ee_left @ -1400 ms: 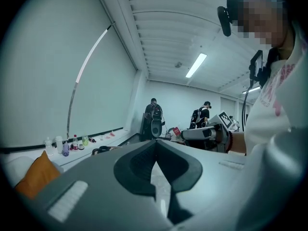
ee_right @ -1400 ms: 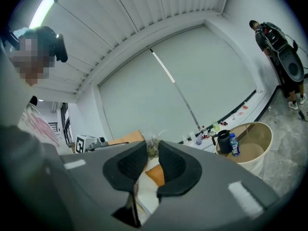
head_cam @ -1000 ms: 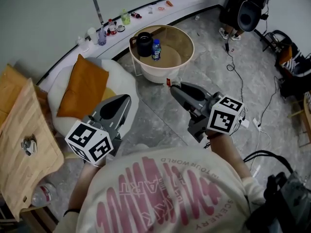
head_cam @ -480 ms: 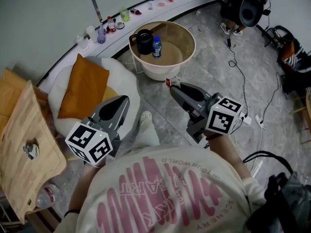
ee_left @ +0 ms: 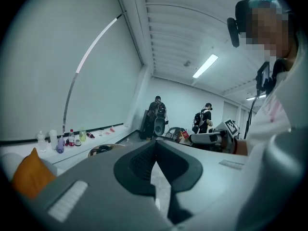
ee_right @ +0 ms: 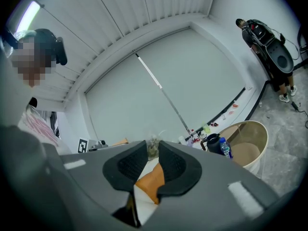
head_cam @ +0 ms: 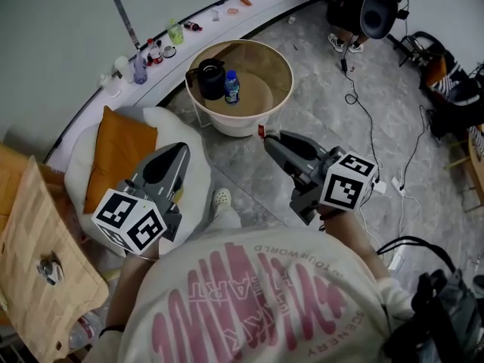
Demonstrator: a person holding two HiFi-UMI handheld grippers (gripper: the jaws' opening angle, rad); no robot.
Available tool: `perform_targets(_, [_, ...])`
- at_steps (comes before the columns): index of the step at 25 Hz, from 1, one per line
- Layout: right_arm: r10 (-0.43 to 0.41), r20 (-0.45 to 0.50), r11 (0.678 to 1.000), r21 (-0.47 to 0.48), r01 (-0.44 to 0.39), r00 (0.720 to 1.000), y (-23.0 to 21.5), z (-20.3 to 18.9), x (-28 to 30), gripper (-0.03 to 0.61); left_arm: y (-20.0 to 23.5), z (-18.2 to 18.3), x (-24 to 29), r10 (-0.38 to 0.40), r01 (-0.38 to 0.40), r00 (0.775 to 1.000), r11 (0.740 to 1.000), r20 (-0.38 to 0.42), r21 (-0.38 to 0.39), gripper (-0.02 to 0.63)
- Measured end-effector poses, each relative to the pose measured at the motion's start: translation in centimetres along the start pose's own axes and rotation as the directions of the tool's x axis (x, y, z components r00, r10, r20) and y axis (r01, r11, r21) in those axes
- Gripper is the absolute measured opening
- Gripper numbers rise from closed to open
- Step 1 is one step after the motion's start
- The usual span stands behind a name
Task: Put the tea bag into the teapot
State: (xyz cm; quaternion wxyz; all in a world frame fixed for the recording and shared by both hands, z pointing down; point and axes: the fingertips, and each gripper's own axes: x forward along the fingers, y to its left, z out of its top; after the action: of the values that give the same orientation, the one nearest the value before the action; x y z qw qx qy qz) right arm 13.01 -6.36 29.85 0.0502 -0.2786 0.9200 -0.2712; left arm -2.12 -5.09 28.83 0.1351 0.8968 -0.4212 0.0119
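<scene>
**A:** What is seen at the left claw [head_cam: 180, 153]?

**B:** It is closed. The pads are met at the tip, and nothing is clamped between them. An orange cushion [head_cam: 117, 157] is seen just to the left of it.

**A:** Where is the teapot [head_cam: 210, 79] found?

**B:** It is stood on the round surface [head_cam: 281, 97], ahead of both claws and roughly between their lines. A blue-capped bottle [head_cam: 231, 87] is set just beside it, on the side nearer the right claw.

**A:** And the right claw [head_cam: 269, 138]?

**B:** It is clamped on the tea bag [ee_right: 153, 146]. The pale sachet is pinched between the pad tips, with its top shown above them. In the head view a small red tag [head_cam: 262, 131] is seen at the very tip. The tea bag is carried in the air, well apart from the teapot, which is seen ahead of this claw.
</scene>
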Motion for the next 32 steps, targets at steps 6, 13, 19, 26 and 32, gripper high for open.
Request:
perform_targets(6, [-0.024, 0.022, 1.0, 0.014, 0.023, 0.999, -3.2, 2.9, 3.6, 0.074, 4.5, 1.5, 3.8, -0.016, 0.018, 0.999, 0.999, -0.043, 0.045, 0.02])
perform_targets(13, [-0.057, 0.059, 0.998, 0.03, 0.056, 0.997, -6.3, 6.4, 8.0, 0.074, 9.3, 4.5, 7.7, -0.058, 0.063, 0.996, 0.995, -0.069, 0.079, 0.02])
perform_targets(19, [-0.119, 0.084, 0.992, 0.042, 0.115, 0.989, -8.9, 8.8, 11.5, 0.074, 14.3, 6.2, 10.7, -0.101, 0.107, 0.992, 0.992, -0.08, 0.071, 0.02])
perform_targets(26, [-0.164, 0.064, 0.986, 0.005, 0.164, 0.984, -11.1, 10.1, 13.8, 0.074, 17.5, 7.1, 14.0, -0.147, 0.152, 0.987, 0.985, -0.071, 0.077, 0.02])
perform_targets(32, [-0.157, 0.051, 0.988, -0.004, 0.157, 0.986, -11.5, 10.1, 14.9, 0.074, 18.0, 6.0, 14.0, -0.158, 0.164, 0.984, 0.985, -0.084, 0.061, 0.02])
